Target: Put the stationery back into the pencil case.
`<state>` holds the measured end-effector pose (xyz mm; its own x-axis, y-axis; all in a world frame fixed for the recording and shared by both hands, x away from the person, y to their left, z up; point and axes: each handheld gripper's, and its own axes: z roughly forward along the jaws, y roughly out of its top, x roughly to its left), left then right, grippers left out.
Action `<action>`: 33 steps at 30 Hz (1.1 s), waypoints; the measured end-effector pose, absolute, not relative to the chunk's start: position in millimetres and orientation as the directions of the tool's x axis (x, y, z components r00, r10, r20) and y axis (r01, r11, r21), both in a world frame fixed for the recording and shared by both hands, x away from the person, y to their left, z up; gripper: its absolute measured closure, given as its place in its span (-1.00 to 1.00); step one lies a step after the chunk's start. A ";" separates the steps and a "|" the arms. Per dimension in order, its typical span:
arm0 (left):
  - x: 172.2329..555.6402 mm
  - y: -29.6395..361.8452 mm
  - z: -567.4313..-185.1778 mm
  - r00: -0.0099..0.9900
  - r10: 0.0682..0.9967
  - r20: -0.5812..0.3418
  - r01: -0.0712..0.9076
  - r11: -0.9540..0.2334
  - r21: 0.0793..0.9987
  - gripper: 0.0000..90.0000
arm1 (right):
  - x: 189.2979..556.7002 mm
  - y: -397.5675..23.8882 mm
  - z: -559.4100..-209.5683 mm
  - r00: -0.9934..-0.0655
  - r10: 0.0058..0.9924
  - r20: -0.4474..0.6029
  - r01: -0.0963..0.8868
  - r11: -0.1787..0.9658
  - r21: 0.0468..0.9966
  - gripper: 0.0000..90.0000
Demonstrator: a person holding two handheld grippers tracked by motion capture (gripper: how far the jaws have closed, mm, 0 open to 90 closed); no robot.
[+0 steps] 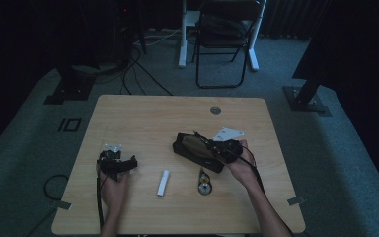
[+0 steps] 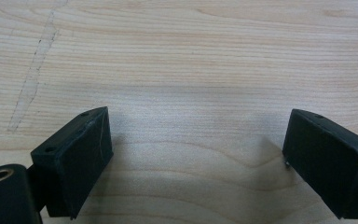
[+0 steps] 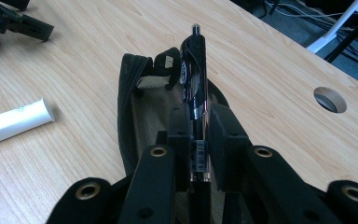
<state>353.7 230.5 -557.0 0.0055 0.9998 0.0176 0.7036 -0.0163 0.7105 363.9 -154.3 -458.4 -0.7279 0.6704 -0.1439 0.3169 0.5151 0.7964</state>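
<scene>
Black fingers of the right gripper [image 3: 196, 135] are clamping a glossy black pen [image 3: 195, 79] over an open black fabric pencil case [image 3: 129, 107] on the light wooden worktop [image 1: 143, 116], seemingly lowering it inside; left gripper [image 2: 196, 154] is idling wide-open.

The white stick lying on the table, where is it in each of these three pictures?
High view: the white stick lies near the table's front edge, between the two hands.
Left gripper view: bare wood between open jaws.
Right gripper view: it lies at the left edge.
Shared landmark: the black pouch right of it.
</scene>
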 end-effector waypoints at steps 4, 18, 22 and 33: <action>353.7 230.5 -557.0 0.005 1.000 0.018 0.704 -0.016 0.710 -0.82 | 365.6 -153.6 -459.8 -0.730 0.669 -0.143 0.318 0.517 0.795 0.78; 353.7 230.5 -557.0 0.006 1.000 0.018 0.704 -0.017 0.710 -0.82 | 371.5 -149.9 -464.0 -0.735 0.664 -0.136 0.322 0.519 0.791 0.78; 353.7 230.5 -557.0 0.006 1.000 0.017 0.704 -0.016 0.710 -0.82 | 373.2 -147.8 -466.2 -0.739 0.660 -0.135 0.323 0.523 0.788 0.78; 353.7 230.5 -557.0 0.006 1.000 0.017 0.704 -0.016 0.710 -0.82 | 379.4 -142.5 -471.5 -0.752 0.645 -0.135 0.323 0.539 0.778 0.77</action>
